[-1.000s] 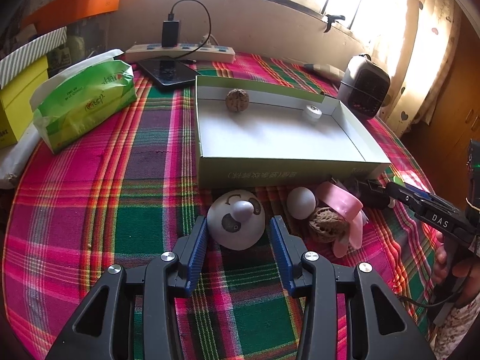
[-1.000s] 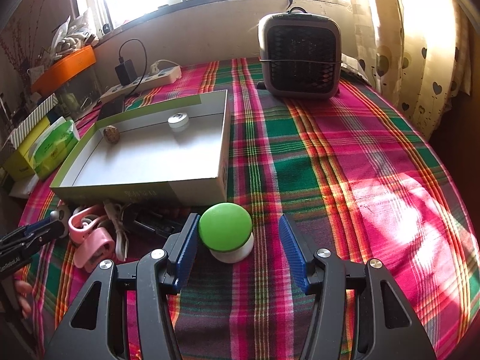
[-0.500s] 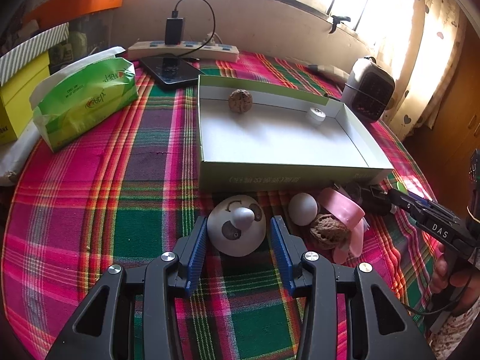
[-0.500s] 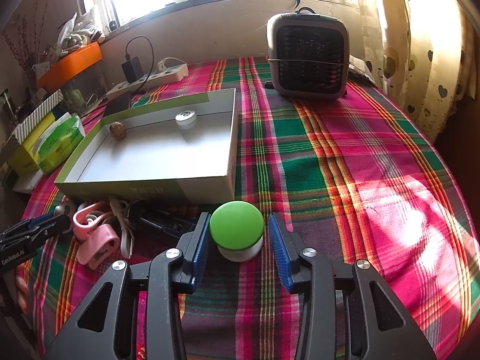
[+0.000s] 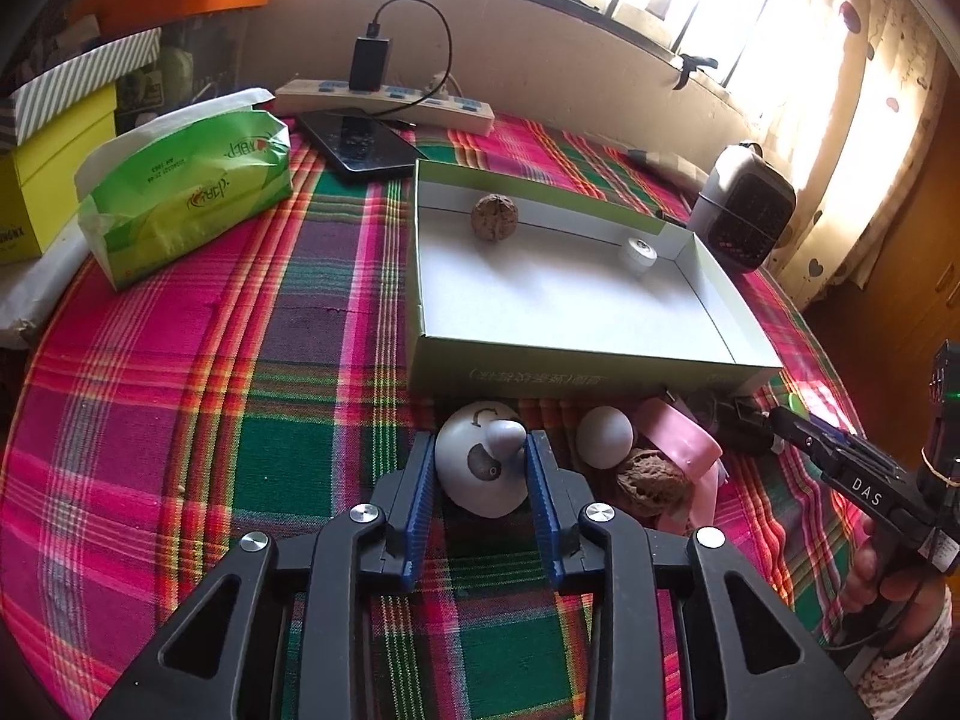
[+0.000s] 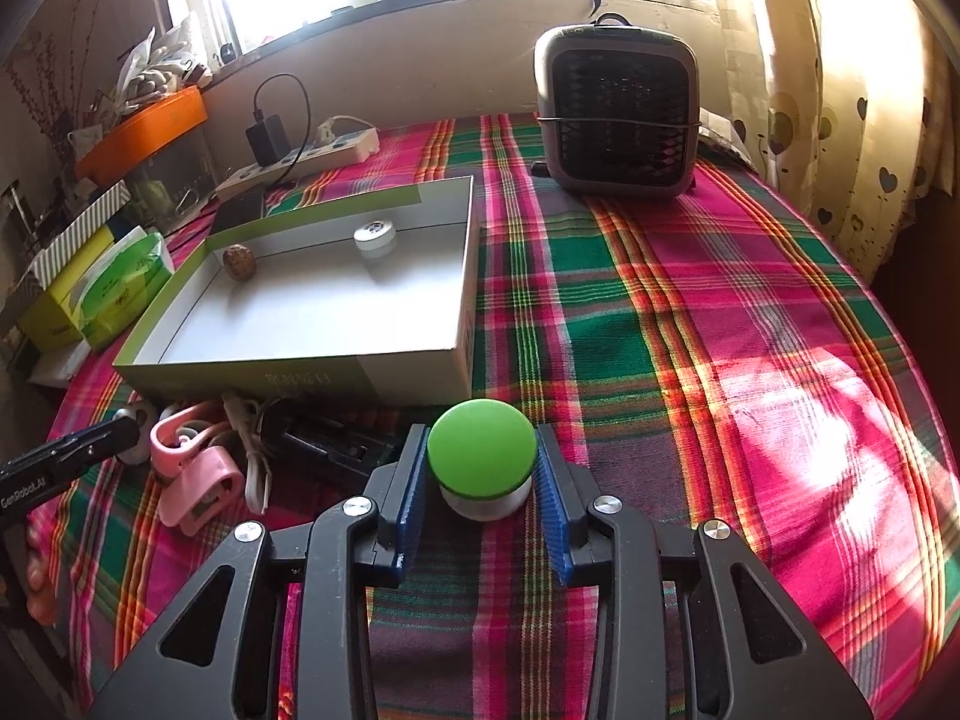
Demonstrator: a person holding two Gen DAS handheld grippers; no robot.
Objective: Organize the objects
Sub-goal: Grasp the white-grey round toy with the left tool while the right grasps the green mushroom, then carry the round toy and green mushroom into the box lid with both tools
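Observation:
A white dome toy with a grey nose (image 5: 474,480) sits on the plaid cloth in front of the open cardboard box (image 5: 570,360). My left gripper (image 5: 479,450) is closing, and its blue pads press the toy's two sides. A jar with a green lid (image 6: 482,456) stands near the box's front right corner. My right gripper (image 6: 482,444) is closing too, both pads against the lid. In the box lie a walnut (image 5: 494,216) and a small white cap (image 5: 638,252). A white egg (image 5: 605,437), a second walnut (image 5: 653,483) and pink clips (image 6: 192,480) lie in front of it.
A green tissue pack (image 5: 180,192), yellow boxes (image 5: 48,180), a phone (image 5: 360,144) and a power strip (image 5: 384,102) fill the far left. A small heater (image 6: 618,120) stands at the back right. A black charger with white cable (image 6: 324,444) lies by the clips.
Both grippers' jaws have closed in: the left from wide apart onto the white dome toy, the right onto the green-lidded jar. Neither hand has shifted.

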